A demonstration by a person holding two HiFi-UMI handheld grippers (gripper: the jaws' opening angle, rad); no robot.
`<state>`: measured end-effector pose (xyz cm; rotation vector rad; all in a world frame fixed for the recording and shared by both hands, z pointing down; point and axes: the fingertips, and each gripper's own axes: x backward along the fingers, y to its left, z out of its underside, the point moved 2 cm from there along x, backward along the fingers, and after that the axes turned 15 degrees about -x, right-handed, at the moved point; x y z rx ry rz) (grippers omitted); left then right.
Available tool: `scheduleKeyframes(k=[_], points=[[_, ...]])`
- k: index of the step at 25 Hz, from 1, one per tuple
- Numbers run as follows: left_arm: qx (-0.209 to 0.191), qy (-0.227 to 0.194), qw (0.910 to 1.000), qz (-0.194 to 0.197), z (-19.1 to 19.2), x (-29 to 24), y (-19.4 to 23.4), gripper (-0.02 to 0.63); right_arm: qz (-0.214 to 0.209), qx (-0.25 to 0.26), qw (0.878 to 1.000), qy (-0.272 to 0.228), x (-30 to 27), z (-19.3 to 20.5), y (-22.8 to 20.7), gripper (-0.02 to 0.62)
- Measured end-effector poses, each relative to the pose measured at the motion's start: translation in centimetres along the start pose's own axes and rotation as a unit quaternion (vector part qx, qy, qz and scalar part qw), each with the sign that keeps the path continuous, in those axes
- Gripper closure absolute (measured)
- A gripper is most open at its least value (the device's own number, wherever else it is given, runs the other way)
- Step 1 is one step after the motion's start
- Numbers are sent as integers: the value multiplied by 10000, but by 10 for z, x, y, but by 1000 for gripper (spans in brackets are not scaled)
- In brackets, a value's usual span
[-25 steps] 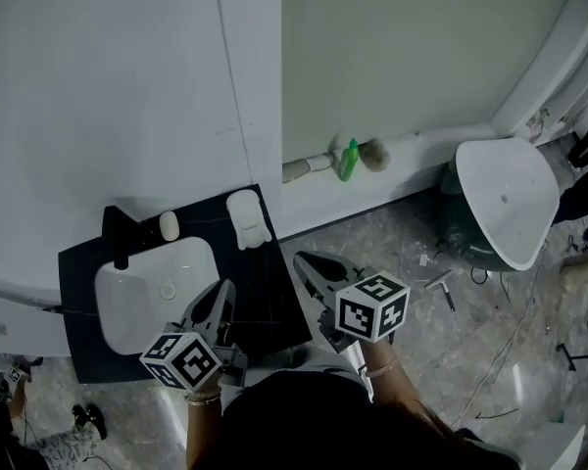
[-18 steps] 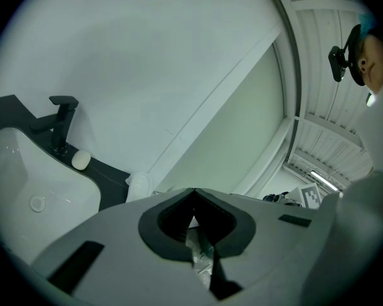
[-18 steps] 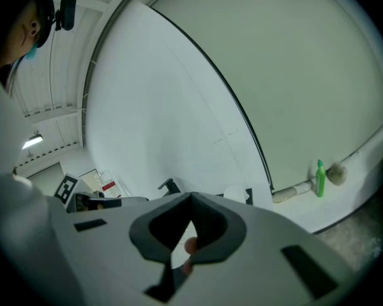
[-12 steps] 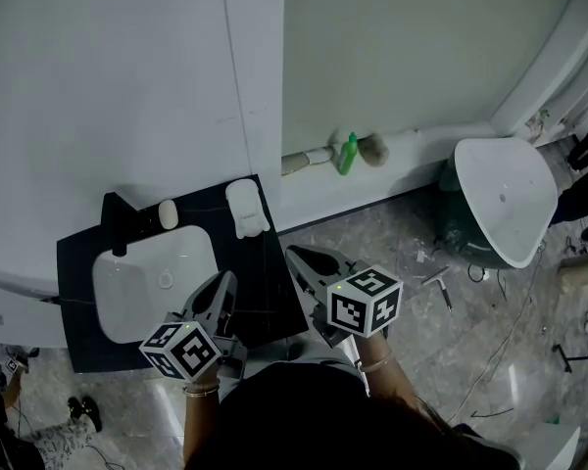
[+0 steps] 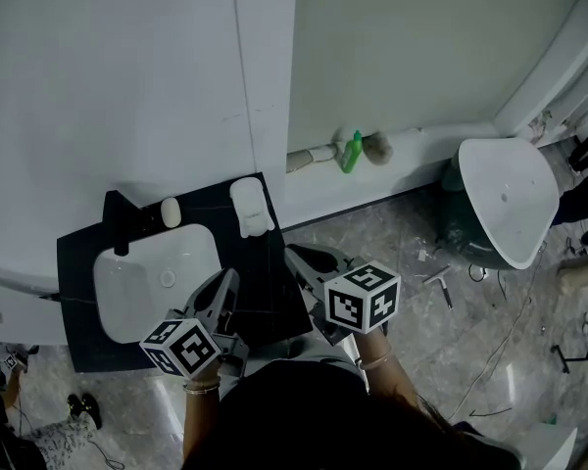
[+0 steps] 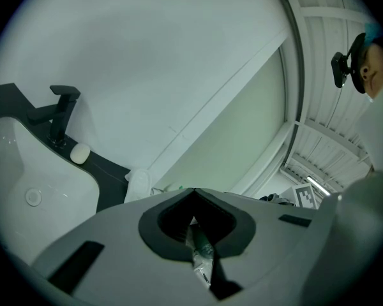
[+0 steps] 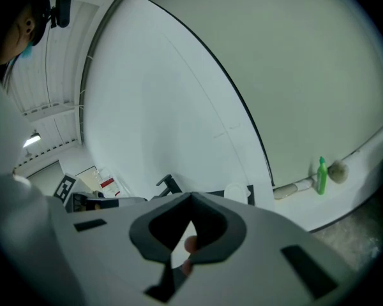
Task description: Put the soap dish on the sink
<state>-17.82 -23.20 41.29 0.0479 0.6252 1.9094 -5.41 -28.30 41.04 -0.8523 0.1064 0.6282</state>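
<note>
White soap dish [image 5: 252, 207] lies flat on the dark counter, just right of the white sink [image 5: 127, 294]

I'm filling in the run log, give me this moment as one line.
left gripper shut, empty | right gripper shut, empty | soap dish on counter beside basin, untouched

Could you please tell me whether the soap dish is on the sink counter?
On it: the soap dish rests at the black counter's back right corner.

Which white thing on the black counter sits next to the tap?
The small oval one, beside the black tap; the larger soap dish lies at the counter's back right corner.
</note>
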Motion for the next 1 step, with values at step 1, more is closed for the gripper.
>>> scheduleKeyframes(k=[1], points=[[12, 4, 10000, 12, 0, -1, 1, 603, 17, 7, 10000, 31, -2, 0, -1, 577]])
